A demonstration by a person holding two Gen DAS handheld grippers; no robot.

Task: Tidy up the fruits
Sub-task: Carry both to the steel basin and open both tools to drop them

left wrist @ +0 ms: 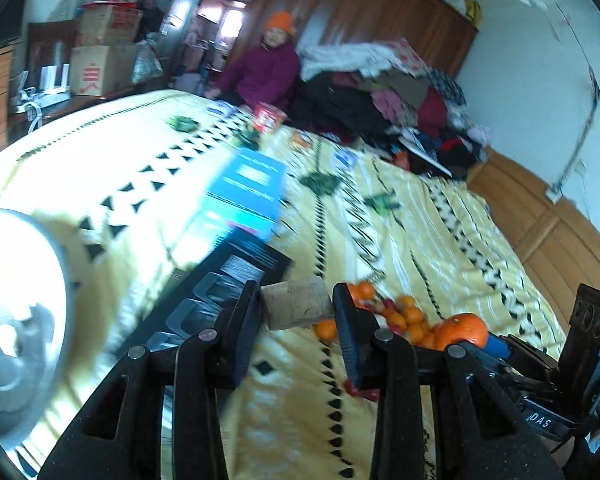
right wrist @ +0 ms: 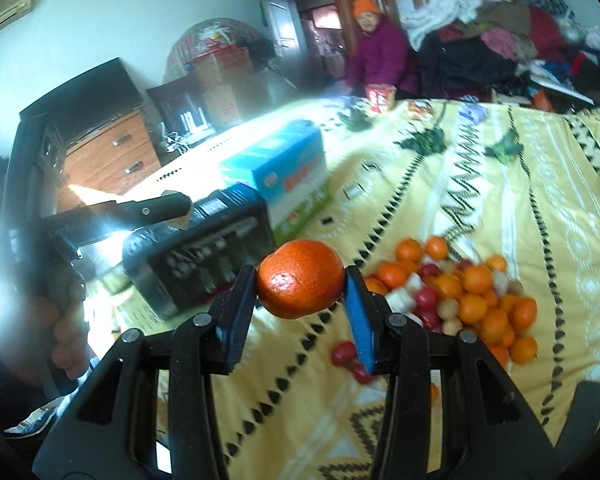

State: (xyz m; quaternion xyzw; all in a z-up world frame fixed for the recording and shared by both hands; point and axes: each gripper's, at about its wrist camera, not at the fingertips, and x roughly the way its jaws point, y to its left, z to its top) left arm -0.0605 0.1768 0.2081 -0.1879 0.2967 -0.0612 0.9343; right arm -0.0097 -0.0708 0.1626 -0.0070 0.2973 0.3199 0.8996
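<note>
1. In the right wrist view, lower centre, the right gripper [right wrist: 300,280] is seen clamped on a large orange [right wrist: 300,278], which is pressed between the two blue-padded fingers [right wrist: 358,312] and held above the yellow patterned bedspread [right wrist: 520,208].

2. In the left wrist view, lower centre, the left gripper [left wrist: 296,308] is closed partway on a pale, tan block-like piece [left wrist: 296,307]; what the piece is cannot be made out through the blur.

3. At the lower right of the left wrist view, the same large orange [left wrist: 464,330] is visible, and the right gripper's body is cut off by the frame edge.

4. A fruit pile [right wrist: 468,296] of small oranges, red fruits and pale pieces lies on the bedspread at the right of centre in the right wrist view. In the left wrist view the pile [left wrist: 404,316] is partly hidden behind the finger.

5. A bright, blurred metal bowl [left wrist: 16,320] is cut off at the left edge of the left wrist view; its contents cannot be determined.

6. A black box [right wrist: 204,256] is seen left of centre, with a blue carton [right wrist: 280,172] beyond it.

7. At the far edge of the bed, a seated person [right wrist: 376,44] in an orange hat is seen beside a heap of clothes [right wrist: 500,32], upper right.
</note>
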